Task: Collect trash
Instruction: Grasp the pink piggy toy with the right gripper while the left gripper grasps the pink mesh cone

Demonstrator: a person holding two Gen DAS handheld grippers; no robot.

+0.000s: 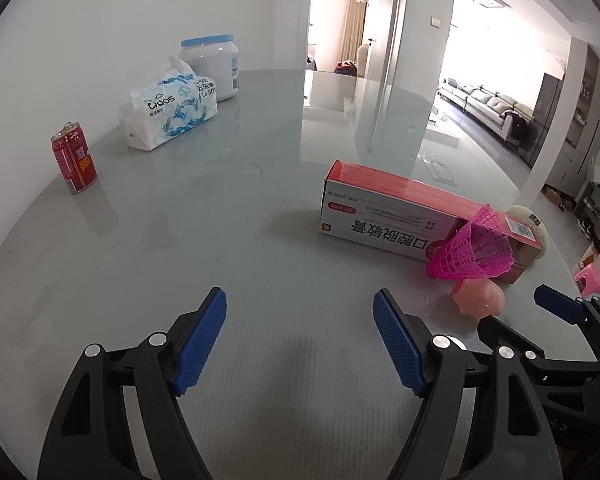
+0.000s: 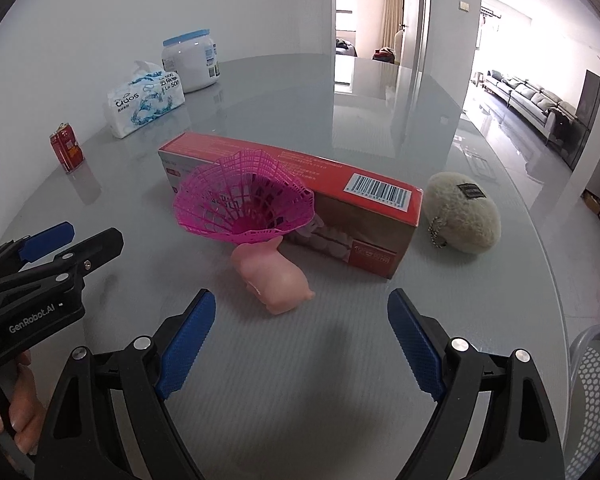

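Observation:
A dented red drink can [image 1: 74,158] [image 2: 67,146] stands at the far left of the grey glass table [image 1: 220,232]. A long red and white carton [image 1: 400,208] [image 2: 300,184] lies mid-table, with a pink plastic shuttlecock [image 1: 472,252] [image 2: 244,200] leaning on it and a pink pig toy [image 1: 480,298] [image 2: 274,276] in front. My left gripper [image 1: 300,296] [image 2: 94,234] hovers open over bare table, left of the carton. My right gripper [image 2: 300,294] [image 1: 518,312] is open just short of the pig, nothing between its pads.
A tissue pack [image 1: 172,108] and a blue-lidded white jar [image 1: 212,64] stand at the back left by the wall. A beige plush [image 2: 462,212] lies right of the carton. A mesh bin rim [image 2: 596,380] shows at lower right. A hand [image 2: 20,412] holds the left gripper.

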